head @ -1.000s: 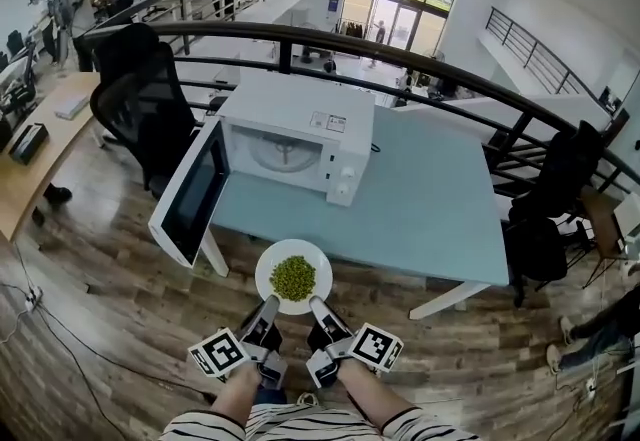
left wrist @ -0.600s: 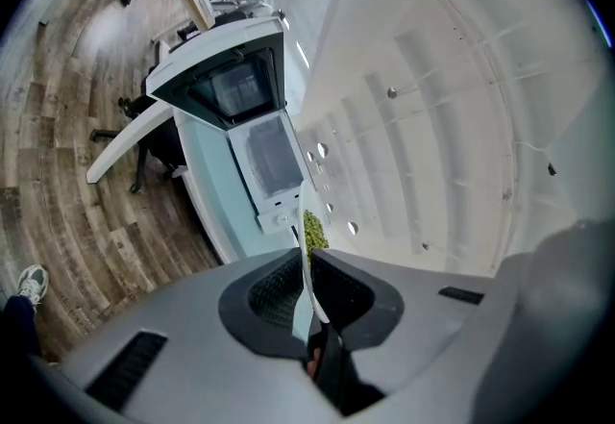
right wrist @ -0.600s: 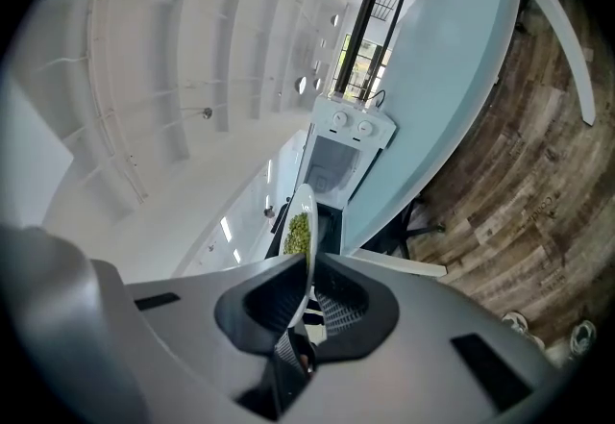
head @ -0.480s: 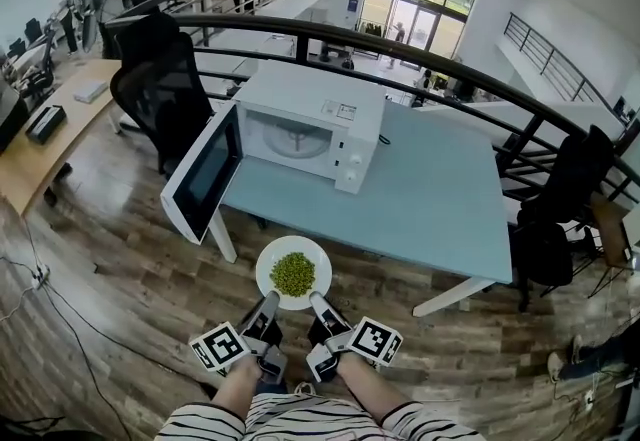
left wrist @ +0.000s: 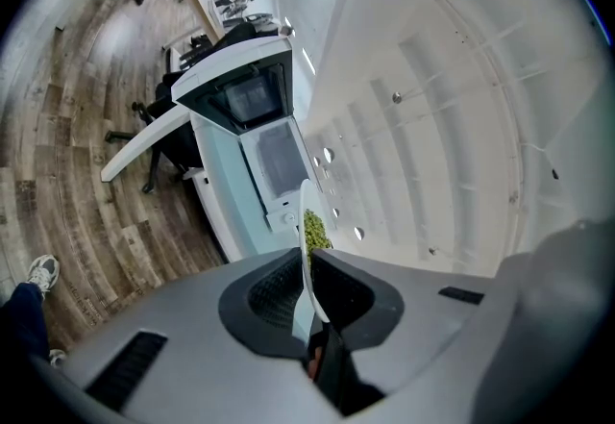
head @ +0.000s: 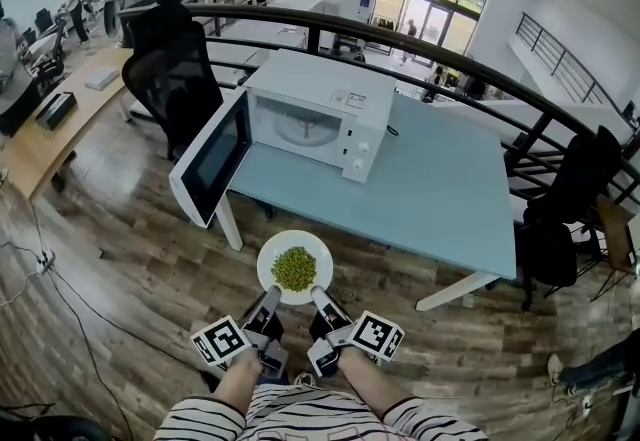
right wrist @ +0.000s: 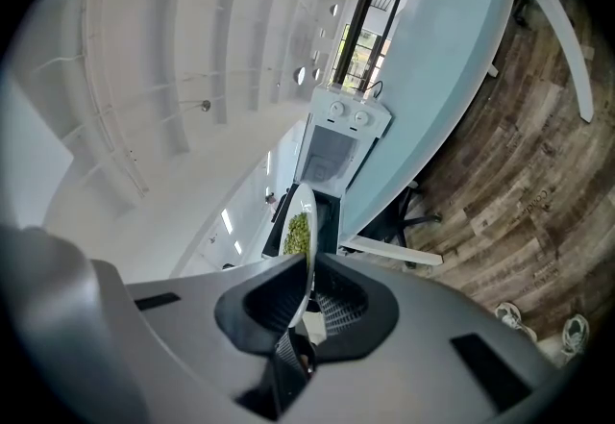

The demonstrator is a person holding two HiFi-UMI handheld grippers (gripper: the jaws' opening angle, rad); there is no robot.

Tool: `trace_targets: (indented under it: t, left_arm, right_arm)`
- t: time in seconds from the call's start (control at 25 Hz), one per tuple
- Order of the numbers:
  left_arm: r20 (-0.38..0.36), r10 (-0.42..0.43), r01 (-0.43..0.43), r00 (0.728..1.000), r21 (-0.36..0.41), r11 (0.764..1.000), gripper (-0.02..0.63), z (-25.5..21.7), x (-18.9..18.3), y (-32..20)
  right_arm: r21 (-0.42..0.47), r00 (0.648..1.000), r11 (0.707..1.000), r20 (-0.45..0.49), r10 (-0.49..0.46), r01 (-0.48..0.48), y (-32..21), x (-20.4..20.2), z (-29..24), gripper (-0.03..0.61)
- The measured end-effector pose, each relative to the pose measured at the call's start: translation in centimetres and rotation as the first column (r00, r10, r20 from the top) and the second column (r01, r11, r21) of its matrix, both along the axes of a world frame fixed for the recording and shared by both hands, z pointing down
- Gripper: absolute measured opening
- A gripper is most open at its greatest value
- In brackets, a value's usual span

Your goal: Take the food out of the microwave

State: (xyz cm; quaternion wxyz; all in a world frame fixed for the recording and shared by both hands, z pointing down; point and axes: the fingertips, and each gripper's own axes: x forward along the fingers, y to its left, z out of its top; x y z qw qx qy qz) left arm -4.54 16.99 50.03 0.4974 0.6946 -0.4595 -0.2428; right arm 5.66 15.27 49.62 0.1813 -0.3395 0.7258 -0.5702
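Observation:
A white plate (head: 273,277) with a heap of green peas (head: 293,267) is held level over the wooden floor, in front of the table. My left gripper (head: 268,300) is shut on the plate's near left rim, and my right gripper (head: 320,298) is shut on its near right rim. The plate (left wrist: 306,263) shows edge-on between the left jaws, with the peas (left wrist: 316,229) on it. Between the right jaws the plate (right wrist: 307,249) and peas (right wrist: 297,234) show the same way. The white microwave (head: 320,114) stands on the table's far left corner, its door (head: 211,158) swung wide open.
The light blue table (head: 420,189) stretches right of the microwave. A black office chair (head: 180,79) stands behind the open door, another (head: 560,209) at the far right. A black railing (head: 450,69) runs behind the table. People work at a wooden desk (head: 50,139) on the left.
Both grippers and the plate have drawn back from the table together. The microwave and table now sit farther up and to the right in the head view.

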Motion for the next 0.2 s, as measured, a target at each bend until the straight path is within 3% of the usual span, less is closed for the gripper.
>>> trace_targets:
  t: [0.2]
  left_arm:
    - [-0.023,-0.002,0.002,1.0,0.012,1.0,0.043,-0.32,0.28,0.39]
  right_arm:
    - [0.004,1.0,1.0,-0.003,-0.007,0.007,0.37,0.11,-0.24,0.044]
